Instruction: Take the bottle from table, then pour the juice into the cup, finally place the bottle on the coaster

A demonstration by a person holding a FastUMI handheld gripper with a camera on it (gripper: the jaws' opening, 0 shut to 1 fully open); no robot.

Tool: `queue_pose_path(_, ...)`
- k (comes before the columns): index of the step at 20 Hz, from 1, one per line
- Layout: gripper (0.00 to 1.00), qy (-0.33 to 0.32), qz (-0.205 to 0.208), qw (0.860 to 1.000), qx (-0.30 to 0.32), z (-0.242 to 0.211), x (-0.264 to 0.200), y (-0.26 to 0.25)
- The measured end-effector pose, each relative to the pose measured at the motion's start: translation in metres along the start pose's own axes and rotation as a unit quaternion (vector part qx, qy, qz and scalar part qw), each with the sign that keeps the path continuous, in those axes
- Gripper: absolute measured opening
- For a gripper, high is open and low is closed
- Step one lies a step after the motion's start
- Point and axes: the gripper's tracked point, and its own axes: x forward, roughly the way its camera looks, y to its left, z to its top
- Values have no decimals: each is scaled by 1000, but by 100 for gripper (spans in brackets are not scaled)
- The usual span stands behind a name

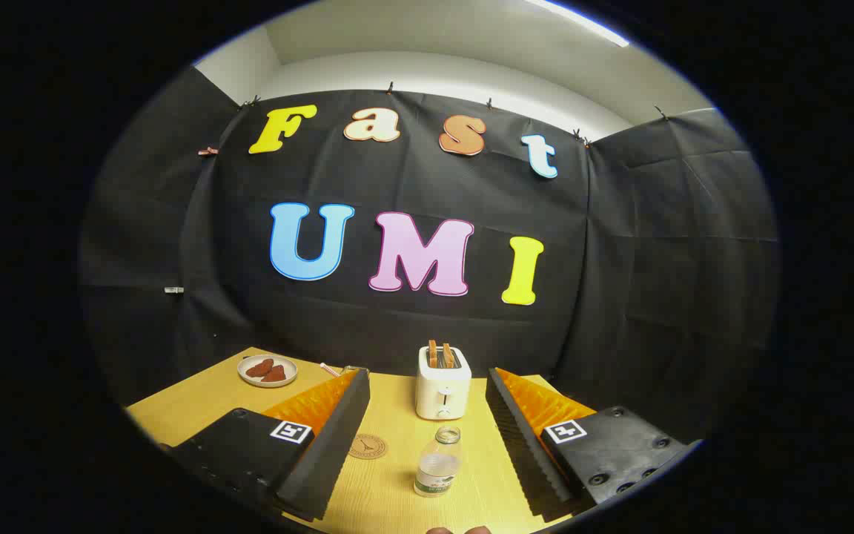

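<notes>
A small clear plastic bottle (pixel 438 464) with a green label stands upright on the yellow wooden table (pixel 197 408). It is between my two fingers, closer to the right one, and touches neither. My gripper (pixel 428 373) is open wide. A round brown coaster (pixel 368 446) lies flat on the table just left of the bottle, beside the inner edge of my left finger (pixel 330 437). A small rim (pixel 353 368) peeks out behind the left fingertip; I cannot tell what it is.
A white toaster (pixel 442 383) with two slices of bread in its slots stands beyond the bottle, between the fingertips. A white plate (pixel 267 370) with brown pieces of food sits at the far left of the table. Black cloth walls close the booth behind.
</notes>
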Motion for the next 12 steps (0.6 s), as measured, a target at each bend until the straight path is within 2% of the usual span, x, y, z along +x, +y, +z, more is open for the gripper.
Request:
queue_pose_path(5, 98, 12, 8, 1000, 17, -9, 2, 7)
queue_pose_path(12, 98, 43, 32, 999, 10, -34, 6, 11)
